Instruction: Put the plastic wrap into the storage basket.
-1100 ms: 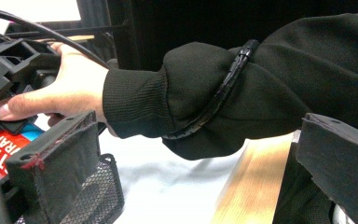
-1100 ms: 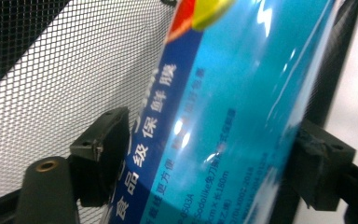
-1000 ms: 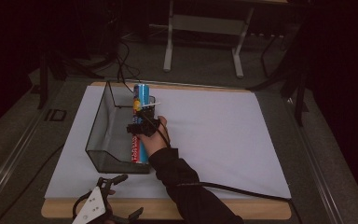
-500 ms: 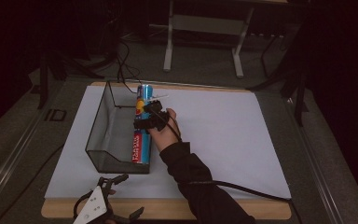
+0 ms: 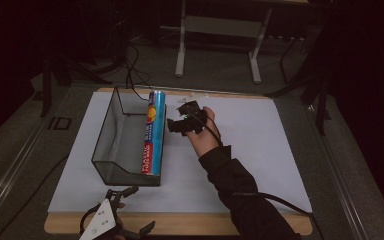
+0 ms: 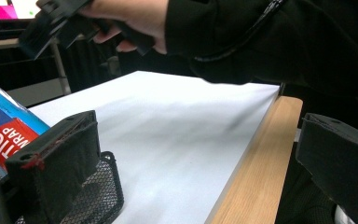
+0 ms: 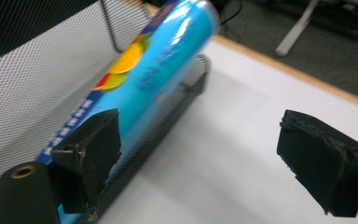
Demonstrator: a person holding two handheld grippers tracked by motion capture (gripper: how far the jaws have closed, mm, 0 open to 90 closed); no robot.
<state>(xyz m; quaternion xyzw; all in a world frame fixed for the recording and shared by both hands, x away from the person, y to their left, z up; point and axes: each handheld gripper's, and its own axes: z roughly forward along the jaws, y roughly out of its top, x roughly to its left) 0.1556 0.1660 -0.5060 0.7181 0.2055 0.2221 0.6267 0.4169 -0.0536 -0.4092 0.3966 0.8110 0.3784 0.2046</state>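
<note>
The blue wrap box [image 5: 153, 134] lies along the mesh tray's [image 5: 111, 150] right wall; the right gripper [image 5: 176, 123] hovers beside it, jaws wide and empty; the left gripper [image 5: 122, 212] gapes empty at the table's [image 5: 190, 224] near edge.

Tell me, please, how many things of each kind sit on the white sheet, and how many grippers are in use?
Black mesh baskets: 1
Blue plastic wrap boxes: 1
Grippers, left gripper and right gripper: 2
Total: 4
</note>
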